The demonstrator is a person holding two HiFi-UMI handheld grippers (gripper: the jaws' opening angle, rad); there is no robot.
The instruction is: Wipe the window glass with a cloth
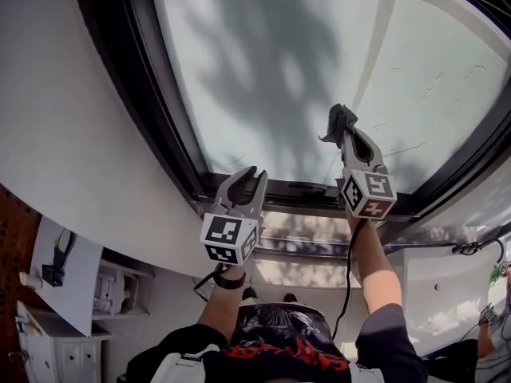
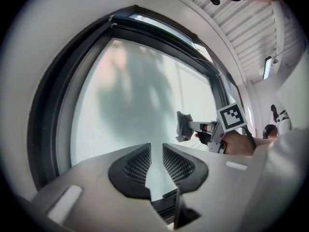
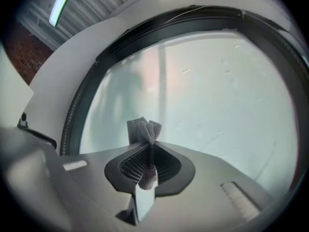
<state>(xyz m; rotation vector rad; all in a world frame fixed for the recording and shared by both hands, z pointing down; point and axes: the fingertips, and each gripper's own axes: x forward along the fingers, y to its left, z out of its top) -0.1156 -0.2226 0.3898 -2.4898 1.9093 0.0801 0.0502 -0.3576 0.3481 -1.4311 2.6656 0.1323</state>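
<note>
Overhead, right gripper (image 1: 344,128) holds cloth (image 3: 143,129) near glass (image 1: 271,70).

A small grey cloth (image 1: 338,124), bunched and mesh-textured, is pinched in the right claw (image 3: 149,153). It lies toward 5 o'clock on the pale, frosted window glass (image 1: 263,62), seemingly touching it.

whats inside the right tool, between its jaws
A grey cloth is pinched in the right tool. Its bunched end sticks out toward the window glass; a small tail shows nearer the camera. The part clamped between is covered.
</note>
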